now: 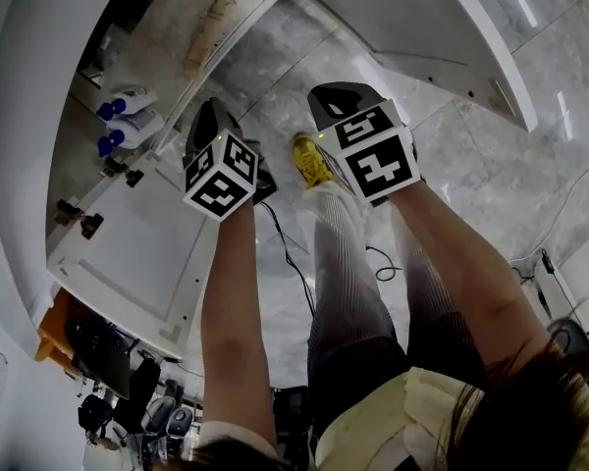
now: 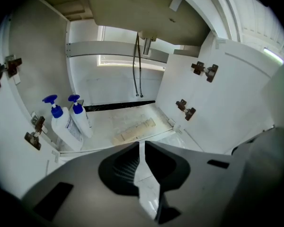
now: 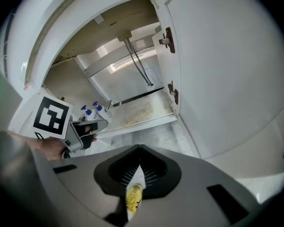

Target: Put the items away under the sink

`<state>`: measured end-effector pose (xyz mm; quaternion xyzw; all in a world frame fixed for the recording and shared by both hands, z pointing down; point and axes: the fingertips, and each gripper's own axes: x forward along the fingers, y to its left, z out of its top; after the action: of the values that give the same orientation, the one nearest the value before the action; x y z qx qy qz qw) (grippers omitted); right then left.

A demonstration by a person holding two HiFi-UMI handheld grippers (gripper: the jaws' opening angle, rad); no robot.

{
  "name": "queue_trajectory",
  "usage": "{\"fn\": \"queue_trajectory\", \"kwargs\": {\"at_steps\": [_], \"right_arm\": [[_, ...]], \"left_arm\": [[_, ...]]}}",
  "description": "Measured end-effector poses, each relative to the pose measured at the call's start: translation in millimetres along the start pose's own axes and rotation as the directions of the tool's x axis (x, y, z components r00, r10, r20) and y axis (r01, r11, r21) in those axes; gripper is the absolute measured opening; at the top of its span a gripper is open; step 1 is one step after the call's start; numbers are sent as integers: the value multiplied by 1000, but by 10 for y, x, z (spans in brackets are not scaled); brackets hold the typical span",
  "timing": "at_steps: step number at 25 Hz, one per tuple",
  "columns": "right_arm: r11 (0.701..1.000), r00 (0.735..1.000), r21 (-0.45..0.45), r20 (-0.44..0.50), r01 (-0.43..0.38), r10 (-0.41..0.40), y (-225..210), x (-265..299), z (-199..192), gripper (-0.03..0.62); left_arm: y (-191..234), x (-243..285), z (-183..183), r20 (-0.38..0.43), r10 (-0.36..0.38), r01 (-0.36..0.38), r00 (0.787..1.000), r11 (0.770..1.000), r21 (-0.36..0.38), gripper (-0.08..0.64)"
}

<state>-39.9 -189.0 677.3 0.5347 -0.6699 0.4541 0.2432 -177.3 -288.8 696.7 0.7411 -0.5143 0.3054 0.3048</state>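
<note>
Two white bottles with blue pump tops (image 2: 66,122) stand upright at the left of the open cabinet under the sink (image 2: 132,126), close together; they also show in the head view (image 1: 128,118) and, small, in the right gripper view (image 3: 92,111). My left gripper (image 2: 141,144) hangs in front of the cabinet opening, jaws shut with nothing between them. My right gripper (image 3: 139,148) is held beside it, further back from the opening, also shut and empty. In the head view both grippers (image 1: 214,130) (image 1: 346,101) point down towards the floor by the cabinet.
Both cabinet doors stand open: one at the right (image 2: 222,103), one at the left (image 1: 147,253). Thin hoses (image 2: 138,65) hang down from the sink at the cabinet's back. The cabinet floor has a stained patch (image 2: 135,129). A yellow shoe (image 1: 312,160) and a cable (image 1: 290,258) are on the marble floor.
</note>
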Motion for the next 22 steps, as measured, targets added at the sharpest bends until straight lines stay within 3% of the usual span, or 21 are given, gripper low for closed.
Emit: {"fn": "queue_trajectory", "kwargs": {"at_steps": [11, 22], "right_arm": [[1000, 1000, -1, -22, -9, 9, 216, -451, -31, 26], [998, 999, -55, -10, -36, 35, 456, -1028, 189, 26]], "left_arm": [[-53, -849, 25, -19, 16, -18, 1000, 995, -95, 55], [-302, -1607, 220, -32, 5, -8, 999, 997, -82, 54]]}}
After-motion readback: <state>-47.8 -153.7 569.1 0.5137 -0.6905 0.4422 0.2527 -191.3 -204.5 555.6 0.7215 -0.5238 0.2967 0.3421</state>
